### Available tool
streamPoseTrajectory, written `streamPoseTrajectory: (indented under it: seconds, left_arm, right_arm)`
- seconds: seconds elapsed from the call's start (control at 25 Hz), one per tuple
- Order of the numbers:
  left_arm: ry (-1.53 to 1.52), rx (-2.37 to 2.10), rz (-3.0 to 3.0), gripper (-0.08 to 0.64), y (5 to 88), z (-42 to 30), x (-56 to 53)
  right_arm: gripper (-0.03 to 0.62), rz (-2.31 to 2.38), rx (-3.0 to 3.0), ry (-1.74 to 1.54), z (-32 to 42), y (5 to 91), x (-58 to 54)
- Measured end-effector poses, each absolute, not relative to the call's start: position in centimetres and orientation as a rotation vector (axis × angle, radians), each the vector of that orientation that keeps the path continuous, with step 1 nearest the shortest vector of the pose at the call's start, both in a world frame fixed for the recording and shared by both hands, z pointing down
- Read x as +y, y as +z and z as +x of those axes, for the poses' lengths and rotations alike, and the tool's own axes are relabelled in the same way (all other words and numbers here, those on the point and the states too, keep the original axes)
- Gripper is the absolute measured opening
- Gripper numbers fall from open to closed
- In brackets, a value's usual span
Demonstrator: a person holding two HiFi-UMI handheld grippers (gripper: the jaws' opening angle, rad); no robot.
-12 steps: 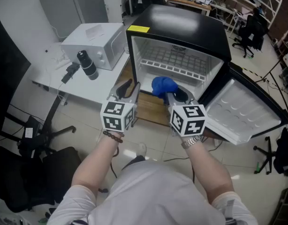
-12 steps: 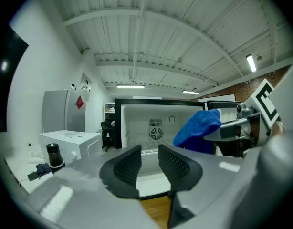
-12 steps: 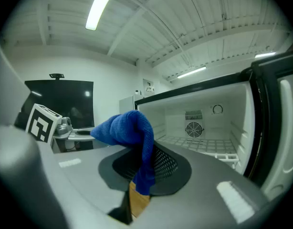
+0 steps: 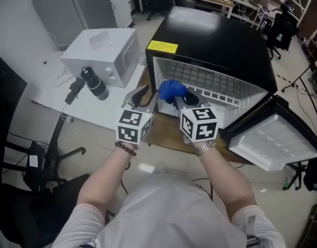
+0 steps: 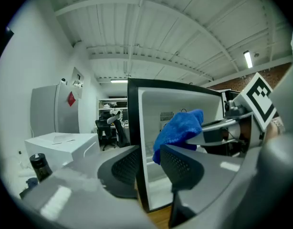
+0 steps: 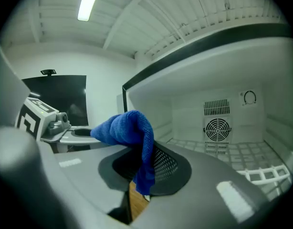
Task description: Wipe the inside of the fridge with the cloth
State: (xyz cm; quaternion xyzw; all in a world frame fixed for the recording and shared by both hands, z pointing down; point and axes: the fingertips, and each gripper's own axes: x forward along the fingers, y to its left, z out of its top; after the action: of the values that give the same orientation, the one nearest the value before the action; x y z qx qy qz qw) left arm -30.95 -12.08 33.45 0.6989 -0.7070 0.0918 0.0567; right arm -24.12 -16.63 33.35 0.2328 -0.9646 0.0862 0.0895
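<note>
Since the earlier frame the right gripper (image 6: 145, 171) has carried the blue cloth (image 4: 172, 89) left, to the fridge's (image 4: 215, 35) mouth, near its left wall. Its fingers pinch a fold of the cloth. The left gripper (image 5: 147, 168) sits just outside the fridge's left front edge, fingers spread and empty, perhaps touching it. Wiping looks about to begin: next the cloth needs pressing against an inner wall, then dragging.

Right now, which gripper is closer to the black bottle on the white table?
Left. The left gripper sits just right of the black bottle; the right gripper is farther over, holding the blue cloth.
</note>
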Motion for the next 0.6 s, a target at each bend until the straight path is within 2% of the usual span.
streamPoseTrajectory:
  seconds: [0.32, 0.6]
  left_arm:
    - [0.313, -2.057, 2.188, 0.157, 35.2, -32.8, -15.1]
    - [0.300, -2.030, 2.242, 0.158, 35.4, -33.3, -16.2]
  right_arm:
    - [0.044, 0.679, -2.860, 0.277, -29.4, 34.8, -19.5]
    - [0.043, 0.720, -2.867, 0.256, -31.0, 34.7, -21.2]
